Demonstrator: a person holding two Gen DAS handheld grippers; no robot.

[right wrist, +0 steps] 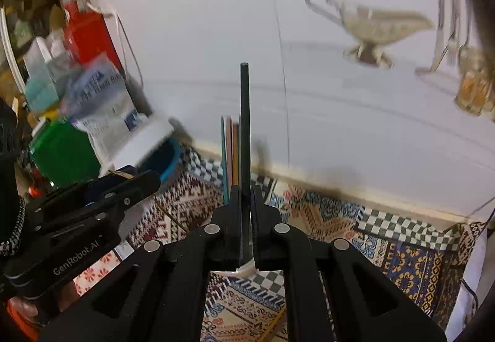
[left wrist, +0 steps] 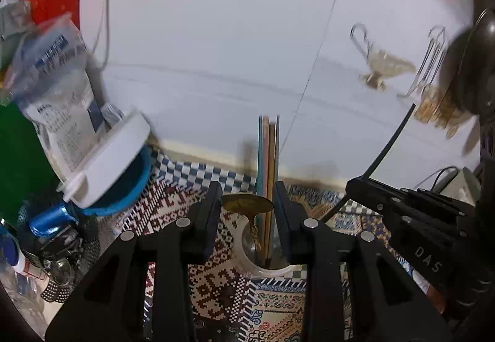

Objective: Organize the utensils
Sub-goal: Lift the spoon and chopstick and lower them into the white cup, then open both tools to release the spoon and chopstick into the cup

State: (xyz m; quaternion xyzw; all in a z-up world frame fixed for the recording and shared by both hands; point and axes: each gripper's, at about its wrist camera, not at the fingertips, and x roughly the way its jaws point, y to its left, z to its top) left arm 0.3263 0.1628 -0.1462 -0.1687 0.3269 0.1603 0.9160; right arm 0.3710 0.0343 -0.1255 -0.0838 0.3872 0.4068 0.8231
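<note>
Right wrist: jaws hide dark chopstick btm.

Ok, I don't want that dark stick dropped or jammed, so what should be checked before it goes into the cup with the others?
1. Grip: right gripper is shut on the dark chopstick: ok.
2. Stick attitude: upright, tip up: ok.
3. Cup mouth: the colored chopsticks and a brass spoon already stand in it; free room: cannot tell.
4. Left gripper: open, jaws either side of the cup's utensils, gripping nothing: ok.
5. Stick's lower end over the cup: hidden by the fingers: cannot tell.
</note>
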